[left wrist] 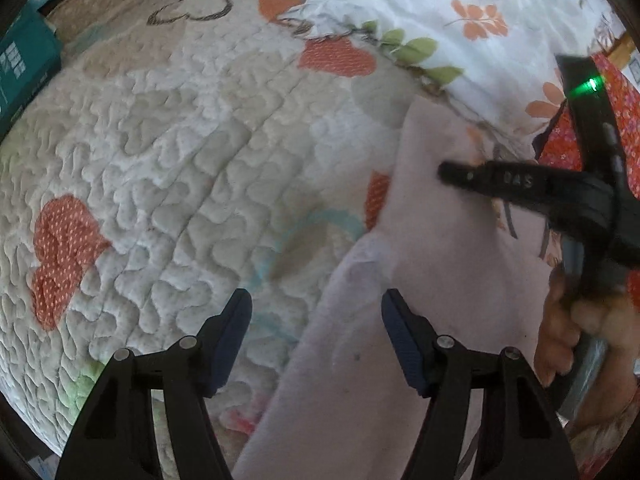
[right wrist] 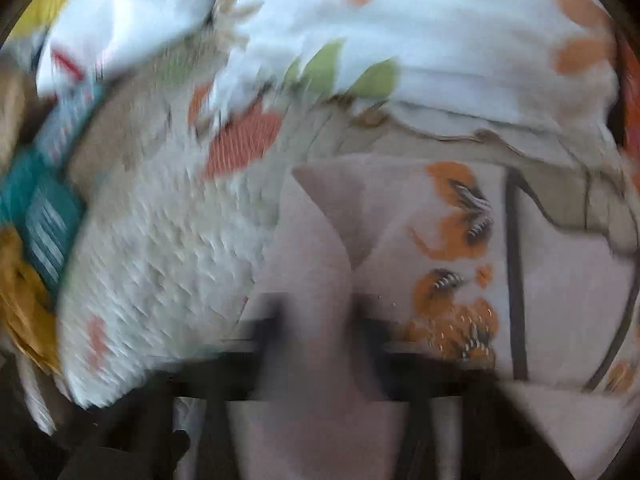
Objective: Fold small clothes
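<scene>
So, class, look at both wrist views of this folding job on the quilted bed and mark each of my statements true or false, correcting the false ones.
1. The left gripper is clamped shut on the quilt. False: its jaws stand apart, over the edge of the pale pink garment.
2. The right gripper has pink cloth between its fingers. True.
3. The quilt carries orange dotted patches. True.
4. A teal box lies on top of the pink garment. False: it sits at the quilt's far left edge.
</scene>
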Motion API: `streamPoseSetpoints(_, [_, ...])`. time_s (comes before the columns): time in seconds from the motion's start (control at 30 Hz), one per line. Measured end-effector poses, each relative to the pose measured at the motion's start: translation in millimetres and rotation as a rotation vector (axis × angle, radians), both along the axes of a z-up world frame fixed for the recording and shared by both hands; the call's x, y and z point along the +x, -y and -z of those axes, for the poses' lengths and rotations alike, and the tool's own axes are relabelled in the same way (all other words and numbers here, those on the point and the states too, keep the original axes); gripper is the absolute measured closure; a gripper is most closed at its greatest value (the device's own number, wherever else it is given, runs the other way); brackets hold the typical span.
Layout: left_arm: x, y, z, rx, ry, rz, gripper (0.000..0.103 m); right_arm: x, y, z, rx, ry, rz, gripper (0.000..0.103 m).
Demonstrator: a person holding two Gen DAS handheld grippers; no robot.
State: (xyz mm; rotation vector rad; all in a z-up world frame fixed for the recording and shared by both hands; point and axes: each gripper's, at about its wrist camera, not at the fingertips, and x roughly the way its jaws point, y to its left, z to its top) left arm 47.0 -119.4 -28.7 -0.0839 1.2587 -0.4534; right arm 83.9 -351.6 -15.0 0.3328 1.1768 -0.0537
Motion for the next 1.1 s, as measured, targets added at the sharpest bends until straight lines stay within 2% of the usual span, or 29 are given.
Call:
streamPoseSetpoints(0.07, [1.1,-1.6,1.0,-0.004,-0.008,-0.003,0.036,12.1,-8.1,-3.7,-0.083,0.0,-0.018,0.097])
streamPoseSetpoints(0.2, [1.9,-2.6,3.0,-0.016,-0.028,-0.009,0.036,38.0,-10.7,-8.7,-0.11,0.032,0.026,0.097])
streamPoseSetpoints(0.27, [2.5,-2.7,2.8,0.0,-0.018,-0.012,0.036,50.7,-18.0,-1.4,-0.135,0.016,0.028,0.092])
streamPoseSetpoints(0.3, [2.8,-4.3,2.7,0.006,-0.014,-0.014,0.036,53.1,-20.2,2.1,-0.129,0.004,0.026,0.089])
streamPoseSetpoints(0.33, [3.6,-5.7,2.8,0.007,-0.016,-0.016,0.036,53.0,-21.3,4.1,-0.102,-0.005,0.028,0.082])
streamPoseSetpoints(0.4, [6.2,-9.0,2.3,-0.003,-0.024,-0.021,0.036,40.9,-14.8,-6.2,-0.044,0.035,0.063,0.065])
streamPoseSetpoints(0.43, [6.8,-10.9,1.2,-0.006,-0.023,-0.024,0.036,29.4,-9.5,-15.2,-0.033,0.063,0.082,0.054])
streamPoseSetpoints(0.47, [7.7,-12.5,0.0,-0.009,-0.021,-0.028,0.036,11.1,-1.5,-28.9,-0.039,0.097,0.112,0.048])
streamPoseSetpoints(0.6, [9.6,-20.4,-2.7,-0.031,-0.032,-0.051,0.033,-72.1,40.8,-66.5,-0.025,0.172,0.213,0.047])
streamPoseSetpoints(0.73, [7.1,-22.5,-6.9,-0.047,-0.031,-0.055,0.033,-184.2,93.9,-86.5,-0.11,0.177,0.363,0.047])
streamPoseSetpoints(0.83, [3.6,-19.6,-9.9,-0.042,-0.014,-0.049,0.032,-248.1,124.9,-83.8,-0.131,0.139,0.466,0.047])
streamPoseSetpoints(0.93, [2.6,-15.7,-8.6,-0.027,-0.012,-0.05,0.032,-295.1,147.0,-70.0,-0.082,0.105,0.555,0.047])
streamPoseSetpoints(1.0, [2.1,-14.1,-6.3,-0.021,-0.018,-0.052,0.032,-310.9,149.2,-57.1,-0.063,0.088,0.58,0.047])
streamPoseSetpoints(1.1, [0.5,-12.1,-4.8,-0.014,-0.02,-0.045,0.032,-310.7,136.1,-35.4,-0.113,0.053,0.553,0.047])
